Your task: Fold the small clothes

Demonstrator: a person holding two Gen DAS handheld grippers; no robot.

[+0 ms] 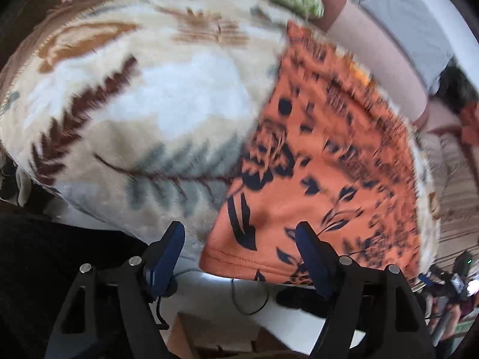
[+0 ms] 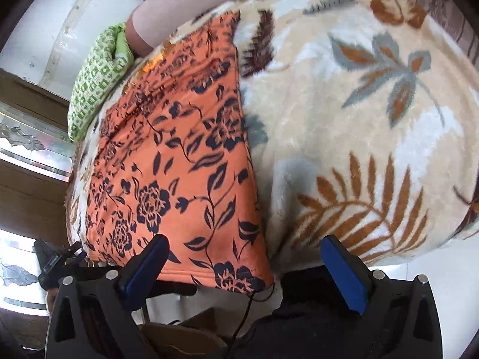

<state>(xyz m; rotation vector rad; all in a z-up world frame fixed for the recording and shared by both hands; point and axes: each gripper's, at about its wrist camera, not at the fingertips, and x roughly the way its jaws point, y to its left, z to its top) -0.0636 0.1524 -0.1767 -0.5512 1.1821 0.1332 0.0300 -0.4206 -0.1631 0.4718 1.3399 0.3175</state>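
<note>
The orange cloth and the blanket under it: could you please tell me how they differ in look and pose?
The orange cloth carries dark navy flowers; the blanket is cream with brown and grey leaves. The cloth looks thin and smooth, with a stitched hem, while the blanket is plush and fuzzy. The cloth covers only one strip, and the blanket spreads far beyond it. Both lie flat and reach the near edge.

A big fluffy blanket covers the bed. It is cream and white, with brown and grey leaves on it. A green and white pillow lies at the far end of the blanket, next to a pink cushion. Behind them is a white wall. Down below the bed there is a thin black cable and a brown cardboard box.
</note>
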